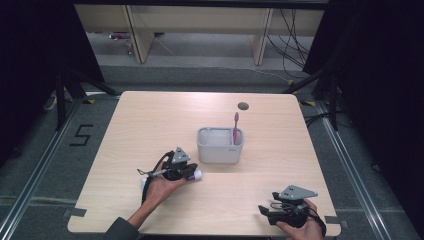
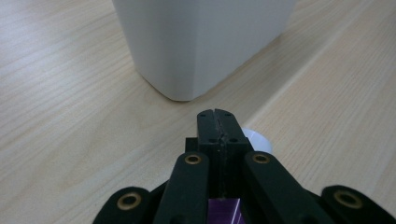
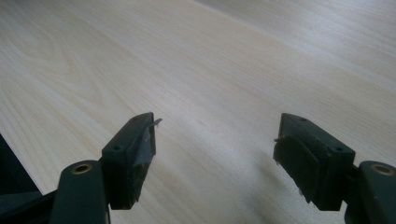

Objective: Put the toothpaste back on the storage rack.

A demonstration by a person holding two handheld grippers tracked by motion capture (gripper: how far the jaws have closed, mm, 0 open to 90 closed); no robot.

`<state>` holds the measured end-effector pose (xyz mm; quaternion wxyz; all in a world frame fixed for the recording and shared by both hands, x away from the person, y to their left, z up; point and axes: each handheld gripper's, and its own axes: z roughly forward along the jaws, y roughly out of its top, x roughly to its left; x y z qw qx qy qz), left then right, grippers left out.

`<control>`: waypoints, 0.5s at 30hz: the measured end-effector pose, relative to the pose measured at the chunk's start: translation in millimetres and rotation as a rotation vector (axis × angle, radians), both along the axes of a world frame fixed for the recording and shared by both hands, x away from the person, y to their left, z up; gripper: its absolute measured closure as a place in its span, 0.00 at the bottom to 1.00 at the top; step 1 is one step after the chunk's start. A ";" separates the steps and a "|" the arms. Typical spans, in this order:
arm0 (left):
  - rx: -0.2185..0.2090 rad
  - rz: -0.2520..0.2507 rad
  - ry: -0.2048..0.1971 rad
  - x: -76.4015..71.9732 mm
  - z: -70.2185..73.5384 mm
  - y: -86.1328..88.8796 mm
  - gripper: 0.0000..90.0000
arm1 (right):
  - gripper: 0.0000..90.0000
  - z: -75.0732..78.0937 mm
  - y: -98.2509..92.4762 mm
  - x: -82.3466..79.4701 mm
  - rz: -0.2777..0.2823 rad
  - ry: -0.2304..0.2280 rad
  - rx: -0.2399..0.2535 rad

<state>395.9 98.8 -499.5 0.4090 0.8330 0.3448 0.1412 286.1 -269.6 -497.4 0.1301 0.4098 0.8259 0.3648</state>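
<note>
A purple tube with a white cap (image 1: 196, 174) lies on the table just left of a white holder (image 1: 219, 152). My left gripper (image 1: 189, 172) lies low along the tube, pointing at the holder. In the left gripper view its jaws (image 2: 215, 114) stand pressed together. The tube's purple body (image 2: 225, 210) shows between them lower down, and its cap (image 2: 257, 139) pokes out past the tips. The holder's wall (image 2: 201, 42) rises close ahead. A pink toothbrush (image 1: 235, 126) stands upright in the holder's right end. My right gripper (image 1: 266, 212) rests at the front right, open (image 3: 217, 135), with nothing between its fingers.
The wooden table (image 1: 150, 120) has a small round cable hole (image 1: 243, 105) near its far edge. A seam runs across the tabletop beside the holder. Dark curtains and stand legs flank the table, and shelving stands behind it.
</note>
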 end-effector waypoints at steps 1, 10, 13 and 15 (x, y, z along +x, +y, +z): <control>-0.005 -0.002 0.002 -1.6 -0.1 -0.5 1.00 | 0.32 0.0 0.0 0.1 0.001 -0.001 0.000; -0.001 -0.054 0.028 -19.3 1.4 -6.5 0.99 | 0.32 0.6 -0.2 -0.5 -0.006 0.004 0.007; 0.005 -0.084 0.040 -27.2 2.5 -8.5 0.99 | 0.32 0.7 -0.2 -0.3 -0.010 0.005 0.009; 0.005 -0.094 0.044 -32.4 2.8 -9.7 0.99 | 0.32 0.7 -0.2 -0.6 -0.014 0.005 0.013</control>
